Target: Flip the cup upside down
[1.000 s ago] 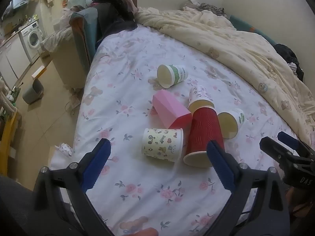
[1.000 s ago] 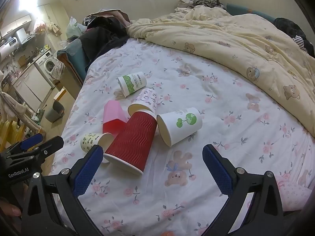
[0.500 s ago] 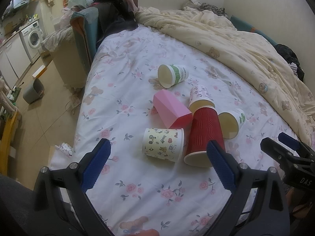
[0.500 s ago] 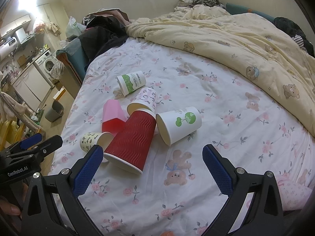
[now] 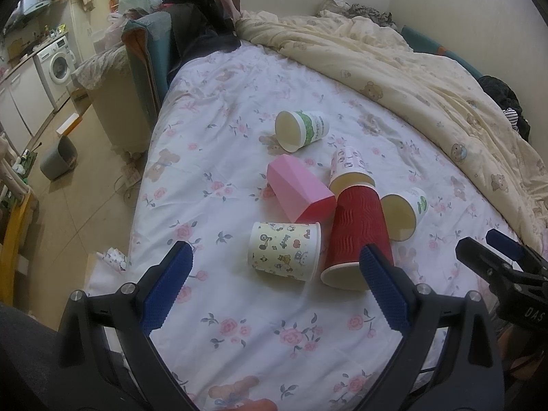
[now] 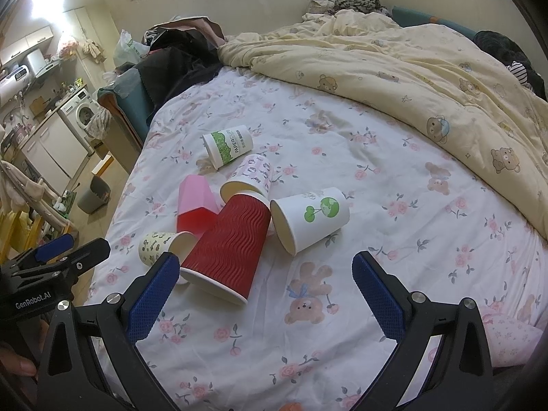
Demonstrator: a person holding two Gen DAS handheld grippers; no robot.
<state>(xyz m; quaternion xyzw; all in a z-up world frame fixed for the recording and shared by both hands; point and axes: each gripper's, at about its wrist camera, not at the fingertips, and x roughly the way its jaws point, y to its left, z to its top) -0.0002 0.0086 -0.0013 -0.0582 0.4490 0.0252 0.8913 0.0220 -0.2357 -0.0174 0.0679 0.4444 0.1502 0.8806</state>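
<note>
Six cups lie on their sides in a loose cluster on the floral white bedsheet (image 6: 394, 157): a ribbed red paper cup (image 6: 224, 248) at the near centre, touching a faceted pink plastic cup (image 6: 195, 202) and a cartoon-printed cream paper cup (image 5: 284, 251). The left gripper (image 5: 275, 294) and right gripper (image 6: 265, 296) hover short of the cups, jaws spread wide and gripping nothing.

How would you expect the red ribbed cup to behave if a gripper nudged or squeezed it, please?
The red ribbed cup lies on its side, so it would probably roll in a curve. It looks like thin paper and may dent if squeezed. Its ribs should help grip. A nudge would likely disturb the pink cup beside it.
</note>
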